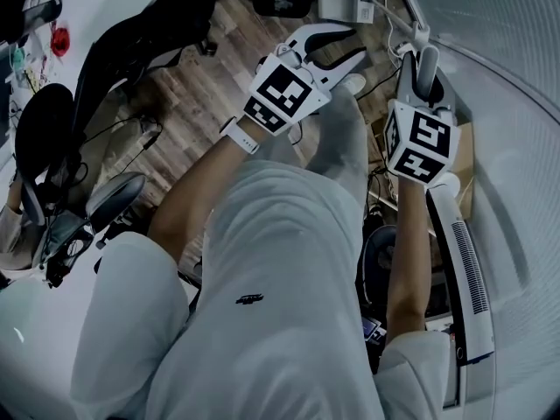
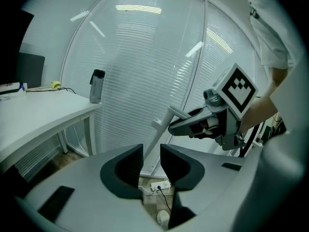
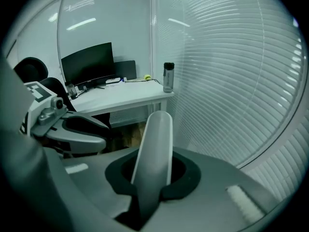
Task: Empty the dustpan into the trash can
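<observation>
Curving glass wall: a tall, rounded pane lined with white horizontal blinds; it fills the background of both gripper views.
Wooden floor: brown planks that run up to the foot of the wall.
White desk: flat-topped, with one end just beside the wall.
Person: in a white top and pale trousers, standing close to the wall with both bare forearms reaching towards it.
Black office chair: at the desk, on the side away from the wall.
Black flat monitor: upright on the desk, well apart from the wall.
Long white plastic dustpan handle: slanting up near the wall, its rounded top above the right gripper's pads; the pan end is out of sight below the gripper bodies.
Right gripper: grey, with a marker cube; its dark pads are pinched on the dustpan handle from both sides, near the wall.
Left gripper: same build, held beside the right one and pointing at the wall; its jaws stand apart with only floor showing through the gap.
Grey bottle with a black cap: upright on the desk corner nearest the wall.
White power strip: lying on the floor at the foot of the wall, with a black cable plugged in.
</observation>
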Demonstrator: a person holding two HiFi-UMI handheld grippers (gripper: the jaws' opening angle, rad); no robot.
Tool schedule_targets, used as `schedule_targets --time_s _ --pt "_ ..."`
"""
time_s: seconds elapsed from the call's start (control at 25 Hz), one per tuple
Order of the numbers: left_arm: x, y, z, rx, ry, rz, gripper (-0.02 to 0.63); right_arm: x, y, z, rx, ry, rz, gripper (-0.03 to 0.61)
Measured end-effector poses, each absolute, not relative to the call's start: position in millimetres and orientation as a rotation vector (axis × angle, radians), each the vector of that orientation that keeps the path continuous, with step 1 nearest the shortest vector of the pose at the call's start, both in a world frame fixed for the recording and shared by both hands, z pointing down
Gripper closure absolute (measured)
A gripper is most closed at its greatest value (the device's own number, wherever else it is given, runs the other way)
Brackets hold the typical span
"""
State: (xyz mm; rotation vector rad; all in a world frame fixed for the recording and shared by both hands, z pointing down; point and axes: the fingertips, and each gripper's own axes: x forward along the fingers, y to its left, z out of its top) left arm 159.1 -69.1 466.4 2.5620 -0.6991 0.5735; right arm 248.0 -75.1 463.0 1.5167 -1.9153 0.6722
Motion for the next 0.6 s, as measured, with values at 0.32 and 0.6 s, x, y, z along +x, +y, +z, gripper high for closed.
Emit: schedule_targets --time_s 0.32,0.6 --pt "138 -68 468 2.512 -0.741 0.582 0.565 248 -109 494 1.445 -1.885 0.697 0.522" --pt "128 -67 466 2.483 -0.782 0.590 0.598 247 -129 522 1.419 -1.831 0.708 0.517"
